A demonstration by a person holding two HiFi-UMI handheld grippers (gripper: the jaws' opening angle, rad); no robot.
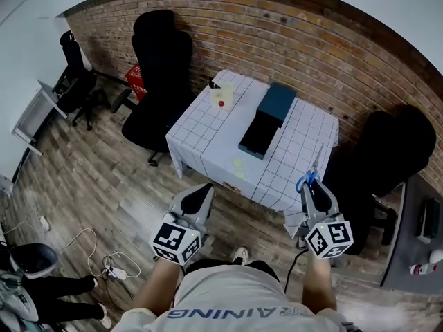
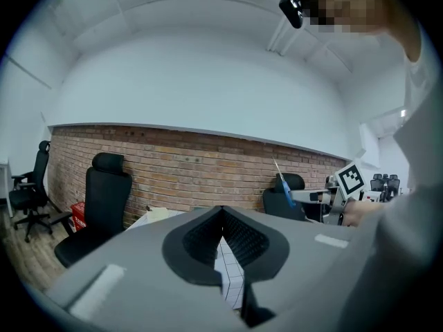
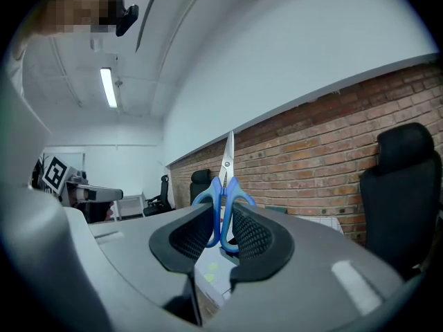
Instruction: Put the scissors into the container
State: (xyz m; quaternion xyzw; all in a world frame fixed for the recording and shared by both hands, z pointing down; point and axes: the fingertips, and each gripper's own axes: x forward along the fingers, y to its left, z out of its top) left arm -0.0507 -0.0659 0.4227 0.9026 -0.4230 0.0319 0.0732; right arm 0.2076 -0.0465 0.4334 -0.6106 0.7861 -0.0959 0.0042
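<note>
A black office chair (image 1: 163,64) is standing beside the grid-clothed table (image 1: 201,135) — a red crate (image 1: 136,80) is sitting near the brick wall (image 1: 311,40), and cables (image 1: 104,265) are lying on the floor.

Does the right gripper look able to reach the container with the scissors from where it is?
Probably yes. The right gripper holds the scissors by the near right corner of the table, and nothing stands between it and the container mid-table.
</note>
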